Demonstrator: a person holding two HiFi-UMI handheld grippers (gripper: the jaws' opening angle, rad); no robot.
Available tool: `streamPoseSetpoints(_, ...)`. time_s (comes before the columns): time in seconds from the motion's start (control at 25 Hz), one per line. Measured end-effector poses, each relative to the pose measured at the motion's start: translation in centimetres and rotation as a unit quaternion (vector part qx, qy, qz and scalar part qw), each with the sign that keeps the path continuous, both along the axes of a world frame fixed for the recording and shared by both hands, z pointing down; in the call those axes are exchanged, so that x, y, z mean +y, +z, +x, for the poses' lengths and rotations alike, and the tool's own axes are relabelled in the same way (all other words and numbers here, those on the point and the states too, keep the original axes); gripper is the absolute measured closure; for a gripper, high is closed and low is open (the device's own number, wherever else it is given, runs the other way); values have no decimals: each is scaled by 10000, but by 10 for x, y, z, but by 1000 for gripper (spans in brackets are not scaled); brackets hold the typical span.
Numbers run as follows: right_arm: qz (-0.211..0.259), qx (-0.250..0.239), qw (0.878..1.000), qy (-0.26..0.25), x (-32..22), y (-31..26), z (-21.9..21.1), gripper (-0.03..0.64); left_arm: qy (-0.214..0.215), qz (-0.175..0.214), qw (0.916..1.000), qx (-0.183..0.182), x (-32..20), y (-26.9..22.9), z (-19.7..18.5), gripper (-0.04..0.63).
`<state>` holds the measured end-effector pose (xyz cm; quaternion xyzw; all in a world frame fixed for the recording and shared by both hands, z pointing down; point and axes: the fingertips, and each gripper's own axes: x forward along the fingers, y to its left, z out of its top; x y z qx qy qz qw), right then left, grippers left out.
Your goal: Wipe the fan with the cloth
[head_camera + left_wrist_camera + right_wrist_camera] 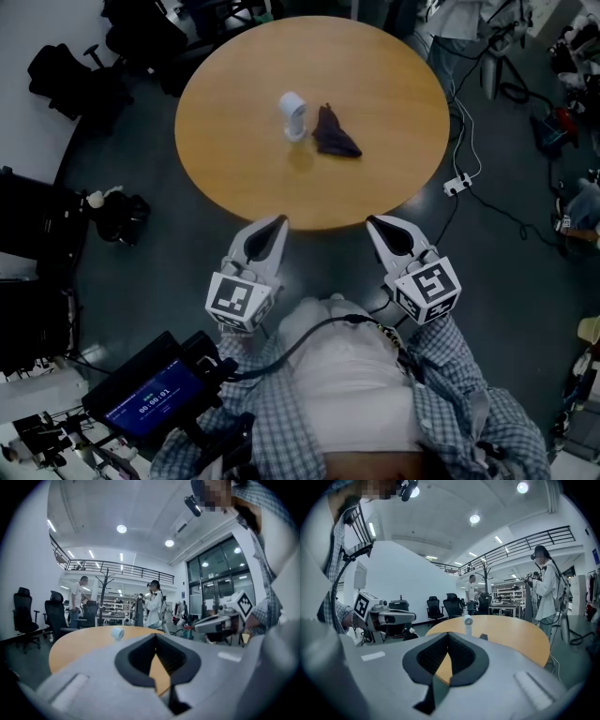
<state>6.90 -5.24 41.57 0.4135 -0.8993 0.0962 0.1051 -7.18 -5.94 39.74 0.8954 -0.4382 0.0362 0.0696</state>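
Note:
A small white fan (293, 114) stands upright near the middle of the round wooden table (234, 178). Just to its right lies a crumpled dark cloth (333, 135). In the left gripper view the fan (117, 633) shows small on the table; in the right gripper view the fan (468, 623) stands with the cloth (483, 636) beside it. My left gripper (278, 222) and right gripper (371, 223) hover at the table's near edge, both shut and empty, well short of the fan and cloth.
Black office chairs (24, 616) and bags (66, 75) stand left of the table. A power strip with cables (457, 184) lies on the floor to the right. People stand beyond the table (153, 604). A device with a lit screen (155, 394) hangs at my lower left.

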Motion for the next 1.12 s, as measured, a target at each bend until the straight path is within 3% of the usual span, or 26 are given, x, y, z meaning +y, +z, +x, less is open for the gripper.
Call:
streamPoseSetpoints(0.36,-319,-90,9993,-146,0,13,-5,613,-245,-113,9996,-29,2,0,-11,595)
streamPoseSetpoints(0.52,-365,-42,9993,-102,2,9,0,614,-168,-13,9997,191,4,-7,-6,595)
streamPoseSetpoints(0.64,-361,21,9993,-132,0,4,2,614,-170,-68,9998,63,4,-7,0,595)
streamPoseSetpoints(0.76,-350,71,9992,-172,-3,2,5,614,-78,-229,9997,-106,4,-6,12,595)
streamPoseSetpoints(0.96,-279,144,9995,-88,-6,-2,14,614,274,136,9995,-111,2,13,27,595)
streamPoseSetpoints(1.12,-299,282,9992,1,5,-3,20,614,401,89,9988,-251,5,24,35,579)
